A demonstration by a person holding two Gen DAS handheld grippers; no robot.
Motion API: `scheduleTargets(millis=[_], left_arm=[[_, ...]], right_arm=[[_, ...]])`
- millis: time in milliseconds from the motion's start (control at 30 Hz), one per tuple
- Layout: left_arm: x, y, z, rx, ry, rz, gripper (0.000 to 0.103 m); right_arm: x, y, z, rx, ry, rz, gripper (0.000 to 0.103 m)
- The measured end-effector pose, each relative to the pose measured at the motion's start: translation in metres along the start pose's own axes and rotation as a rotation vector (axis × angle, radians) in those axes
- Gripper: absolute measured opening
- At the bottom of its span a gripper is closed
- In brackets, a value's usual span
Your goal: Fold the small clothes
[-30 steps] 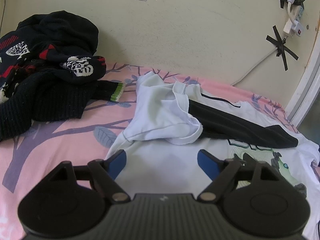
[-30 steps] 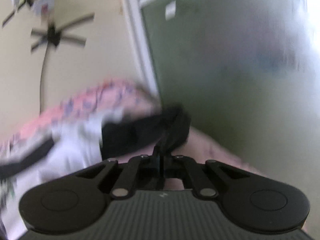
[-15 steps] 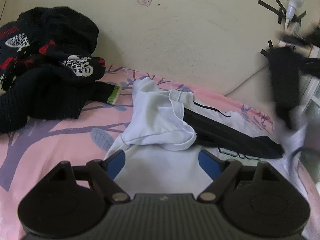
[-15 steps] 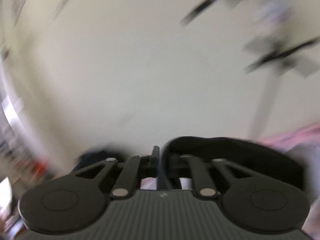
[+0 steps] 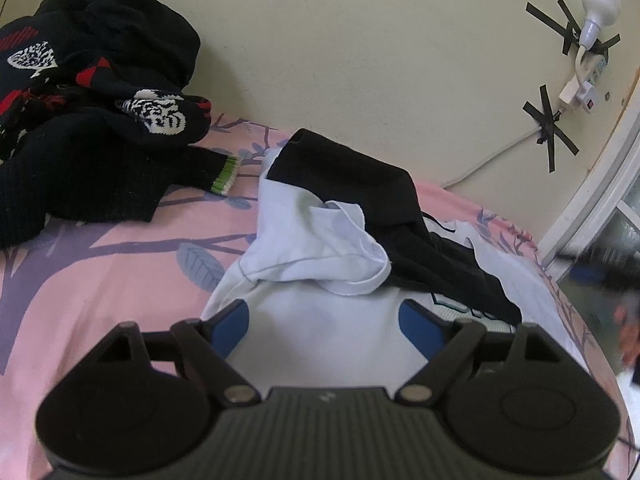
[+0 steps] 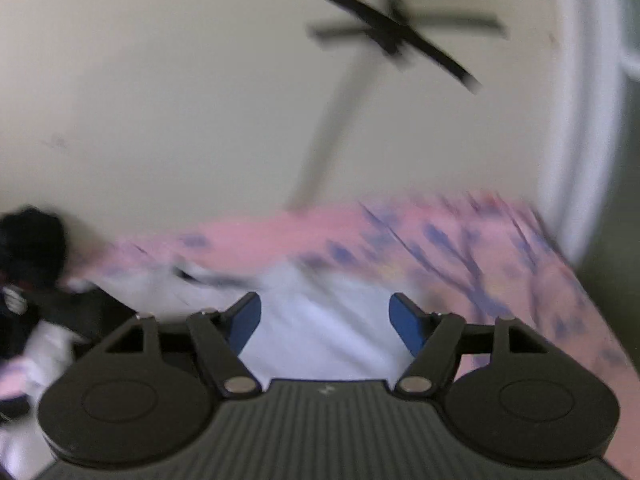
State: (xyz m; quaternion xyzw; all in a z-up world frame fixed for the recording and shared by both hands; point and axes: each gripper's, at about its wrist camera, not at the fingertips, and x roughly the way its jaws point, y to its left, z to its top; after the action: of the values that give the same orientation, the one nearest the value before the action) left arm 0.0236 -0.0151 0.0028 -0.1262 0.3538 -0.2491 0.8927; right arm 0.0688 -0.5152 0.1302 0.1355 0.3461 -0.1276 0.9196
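A white T-shirt (image 5: 320, 316) lies on the pink bed sheet (image 5: 120, 264), its left sleeve (image 5: 312, 248) bunched up. A black part of the garment (image 5: 360, 184) lies folded over across its top toward the far left. My left gripper (image 5: 324, 320) is open and empty, hovering low over the shirt's near part. My right gripper (image 6: 325, 320) is open and empty above the shirt's white cloth (image 6: 320, 336); that view is blurred by motion.
A heap of black knit clothes (image 5: 80, 120) with red and white patterns lies at the far left against the wall. A taped cable and plug (image 5: 576, 96) hang on the wall at right. A window frame (image 5: 592, 200) borders the bed's right side.
My right gripper carried the black cloth up and over to the left, let it go on the shirt's top and opened. The left gripper stayed open, almost still.
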Motion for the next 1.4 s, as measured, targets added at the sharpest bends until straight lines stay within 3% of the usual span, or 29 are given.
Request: scheduleTargets(millis=[33,67,100,133,200,333,400,433,467,500,533,633,700,767,900,933,1000,1033,1133,1200,1233,1400], left_arm=[[0.000,0.001,0.000,-0.004,-0.001,-0.003,0.085],[0.000,0.001,0.000,-0.008,-0.002,-0.005,0.085],[0.000,0.002,0.000,-0.012,-0.003,-0.007,0.085],[0.000,0.002,0.000,-0.016,-0.004,-0.010,0.085],[0.000,0.003,0.000,-0.021,-0.006,-0.011,0.085],[0.001,0.003,0.000,-0.015,-0.004,-0.006,0.085],[0.001,0.002,0.000,-0.011,-0.003,-0.005,0.085],[0.001,0.002,0.000,-0.011,-0.003,-0.007,0.086],[0.001,0.002,0.000,-0.012,-0.003,-0.009,0.086],[0.000,0.003,0.000,-0.013,-0.002,-0.011,0.086],[0.000,0.003,0.000,-0.015,-0.002,-0.015,0.086],[0.000,0.004,0.000,-0.018,-0.003,-0.023,0.086],[0.000,0.004,0.000,-0.020,-0.003,-0.025,0.086],[0.000,0.005,0.000,-0.022,-0.004,-0.026,0.086],[-0.001,0.008,0.002,-0.037,-0.004,-0.031,0.086],[0.000,0.009,0.002,-0.046,-0.003,-0.035,0.086],[0.000,0.011,0.004,-0.059,-0.001,-0.041,0.086],[0.000,0.012,0.004,-0.062,-0.001,-0.044,0.086],[-0.001,0.011,0.004,-0.062,-0.001,-0.046,0.087],[-0.001,0.011,0.004,-0.062,-0.001,-0.046,0.087],[-0.001,0.011,0.004,-0.061,-0.001,-0.046,0.087],[-0.002,0.007,0.002,-0.041,-0.004,-0.028,0.087]], right_arm=[[0.006,-0.006,-0.007,0.021,0.020,0.010,0.063],[0.013,-0.011,-0.017,0.034,0.045,0.035,0.050],[0.015,-0.012,-0.026,0.033,0.058,0.032,0.007],[0.016,-0.007,-0.033,0.023,0.048,0.024,0.000],[0.013,-0.014,-0.036,0.009,-0.007,-0.020,0.000],[0.019,-0.020,-0.029,-0.050,-0.048,-0.221,0.000],[0.013,-0.021,-0.025,-0.064,-0.059,-0.202,0.002],[0.005,-0.015,-0.022,-0.069,-0.090,-0.194,0.010],[0.001,-0.009,-0.019,-0.073,-0.132,-0.179,0.049],[-0.008,0.003,-0.016,-0.082,-0.189,-0.154,0.071],[-0.013,0.018,-0.013,-0.105,-0.224,-0.110,0.070],[-0.007,0.068,-0.003,-0.184,-0.183,0.102,0.062],[0.008,0.105,-0.001,-0.224,-0.123,0.220,0.029],[0.034,0.141,-0.001,-0.235,-0.049,0.302,0.014],[0.104,0.206,-0.011,-0.220,0.128,0.374,0.017],[0.112,0.216,-0.015,-0.215,0.106,0.398,0.019],[0.112,0.246,-0.018,-0.357,0.066,0.375,0.028],[0.110,0.252,-0.016,-0.384,0.081,0.368,0.028],[0.096,0.235,0.001,-0.369,0.121,0.423,0.030],[0.070,0.201,0.010,-0.311,0.067,0.433,0.044],[0.054,0.179,0.010,-0.293,0.032,0.431,0.047],[-0.016,0.067,-0.014,-0.257,-0.051,0.260,0.047]])
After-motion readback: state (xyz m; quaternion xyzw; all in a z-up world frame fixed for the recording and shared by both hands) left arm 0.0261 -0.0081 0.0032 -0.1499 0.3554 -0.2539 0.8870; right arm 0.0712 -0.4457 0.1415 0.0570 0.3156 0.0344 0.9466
